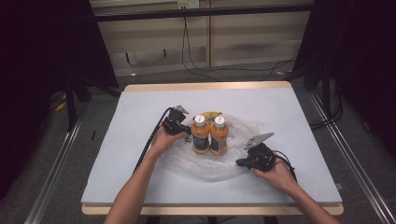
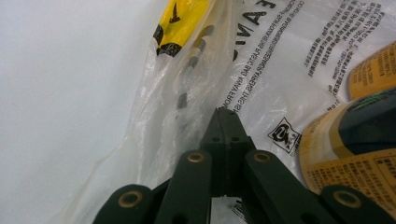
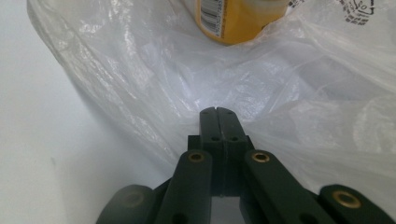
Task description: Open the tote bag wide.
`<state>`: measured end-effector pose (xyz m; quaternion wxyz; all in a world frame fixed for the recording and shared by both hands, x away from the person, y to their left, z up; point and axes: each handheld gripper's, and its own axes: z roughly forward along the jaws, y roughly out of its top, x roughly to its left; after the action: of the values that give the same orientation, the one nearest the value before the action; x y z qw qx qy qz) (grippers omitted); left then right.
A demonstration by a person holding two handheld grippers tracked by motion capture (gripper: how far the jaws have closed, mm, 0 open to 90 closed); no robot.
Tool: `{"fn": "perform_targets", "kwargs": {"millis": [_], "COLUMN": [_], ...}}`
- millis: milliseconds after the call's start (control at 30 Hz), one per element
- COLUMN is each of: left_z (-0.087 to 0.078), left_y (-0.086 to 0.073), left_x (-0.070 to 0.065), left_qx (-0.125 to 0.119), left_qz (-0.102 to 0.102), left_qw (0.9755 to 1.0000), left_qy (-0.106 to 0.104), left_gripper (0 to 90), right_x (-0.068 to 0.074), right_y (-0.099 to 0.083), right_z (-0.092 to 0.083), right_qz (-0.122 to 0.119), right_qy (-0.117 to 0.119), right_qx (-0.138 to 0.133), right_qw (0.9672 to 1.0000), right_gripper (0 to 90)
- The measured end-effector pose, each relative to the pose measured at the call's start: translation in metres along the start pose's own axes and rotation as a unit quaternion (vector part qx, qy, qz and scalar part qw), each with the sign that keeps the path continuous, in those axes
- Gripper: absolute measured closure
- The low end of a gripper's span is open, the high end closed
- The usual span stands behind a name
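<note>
My fingers on the left gripper are pressed together, and they seem to pinch a fold of the clear plastic bag, though the film is too thin there to be sure. That gripper sits just left of the two orange bottles, which stand upright side by side on the bag at the middle of the table. My right gripper has its fingers closed flat against each other too, their tips at the bag's crumpled edge, just right of the bottles and nearer to me.
</note>
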<state>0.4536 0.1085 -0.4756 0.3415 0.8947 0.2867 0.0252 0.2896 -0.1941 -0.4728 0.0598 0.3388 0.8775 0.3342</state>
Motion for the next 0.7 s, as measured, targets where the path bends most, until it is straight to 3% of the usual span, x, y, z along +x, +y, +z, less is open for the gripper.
{"fn": "perform_targets", "kwargs": {"millis": [67, 133, 167, 300, 367, 500, 633, 700], "left_z": [0.001, -0.001, -0.003, -0.011, -0.016, -0.031, -0.045, -0.051], "left_y": [-0.002, -0.004, -0.006, -0.01, -0.011, -0.012, -0.014, -0.015], "left_x": [0.0, -0.001, 0.0, -0.002, -0.006, -0.016, -0.026, -0.032], "left_qx": [-0.015, -0.015, -0.019, -0.043, -0.065, -0.075, -0.107, -0.1], "left_qz": [-0.009, -0.004, -0.005, -0.012, -0.009, 0.01, 0.017, 0.035], "left_qw": [0.9999, 0.9998, 0.9998, 0.999, 0.9977, 0.997, 0.9939, 0.9943], "left_qy": [0.001, 0.008, -0.004, -0.009, -0.016, -0.015, -0.021, -0.011], "left_gripper": [90.0, 90.0, 90.0, 90.0, 90.0, 90.0, 88.0, 85.1], "right_x": [-0.001, -0.001, 0.0, -0.002, -0.002, -0.002, -0.002, -0.003], "right_y": [-0.001, -0.002, -0.002, 0.001, 0.002, 0.005, 0.006, 0.006], "right_z": [0.0, 0.0, -0.001, -0.006, -0.011, -0.021, -0.031, -0.035], "right_qz": [0.004, 0.007, 0.007, 0.014, 0.018, 0.02, 0.025, 0.031], "right_qy": [0.002, 0.002, -0.001, -0.002, -0.003, -0.009, -0.023, -0.029], "right_qx": [-0.008, -0.012, -0.016, -0.042, -0.061, -0.1, -0.135, -0.15], "right_qw": [1.0, 0.9999, 0.9999, 0.999, 0.9979, 0.9947, 0.9903, 0.9878], "right_gripper": [90.0, 90.0, 90.0, 90.0, 90.0, 90.0, 89.8, 86.2]}}
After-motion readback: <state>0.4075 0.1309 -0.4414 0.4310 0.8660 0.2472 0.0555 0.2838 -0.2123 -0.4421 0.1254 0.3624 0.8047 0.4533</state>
